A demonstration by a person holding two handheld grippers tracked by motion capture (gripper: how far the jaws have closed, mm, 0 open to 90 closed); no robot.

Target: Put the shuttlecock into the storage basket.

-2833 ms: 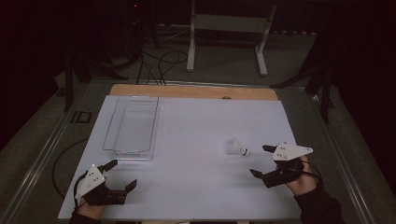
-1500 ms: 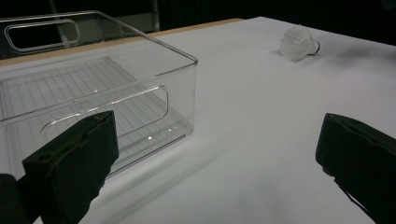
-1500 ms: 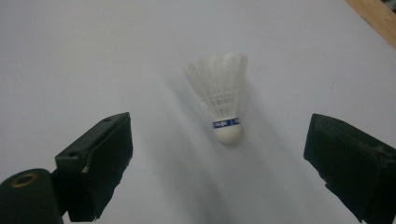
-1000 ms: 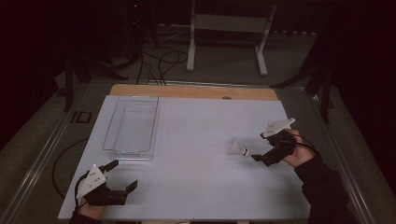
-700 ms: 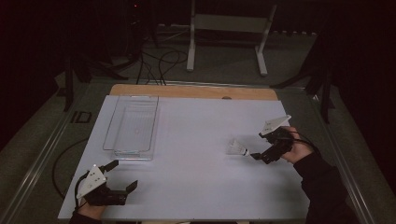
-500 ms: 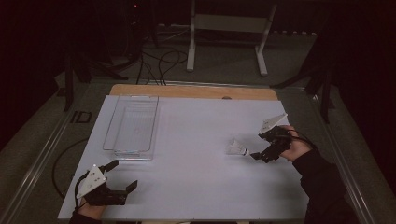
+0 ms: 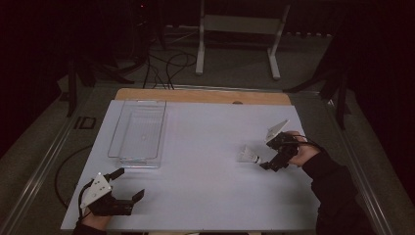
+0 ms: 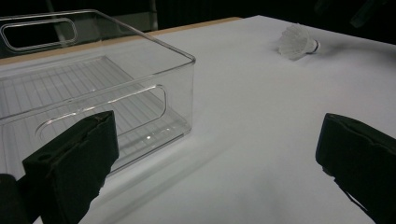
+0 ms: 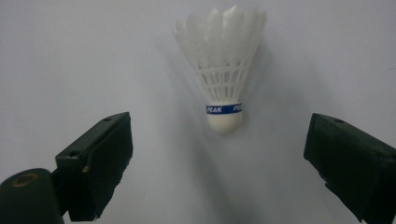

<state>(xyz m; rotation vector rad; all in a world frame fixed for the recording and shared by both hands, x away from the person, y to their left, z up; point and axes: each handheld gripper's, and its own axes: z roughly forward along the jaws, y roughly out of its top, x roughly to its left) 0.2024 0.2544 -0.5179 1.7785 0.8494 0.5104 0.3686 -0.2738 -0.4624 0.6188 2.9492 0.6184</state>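
Forward and inward goes our right gripper [image 7: 268, 163] since the earlier frame, jaws spread wide, its tips now just beside the white shuttlecock [image 7: 248, 155] lying on the white table [image 7: 205, 147]. Up close, our right gripper view gives us what the high view cannot: a blue band reading PEAK above the cork, which points back at us between the jaws. Near the front edge, our left gripper [image 7: 128, 183] sits spread too. Farther off, the clear bin [image 7: 138, 132] holds nothing.
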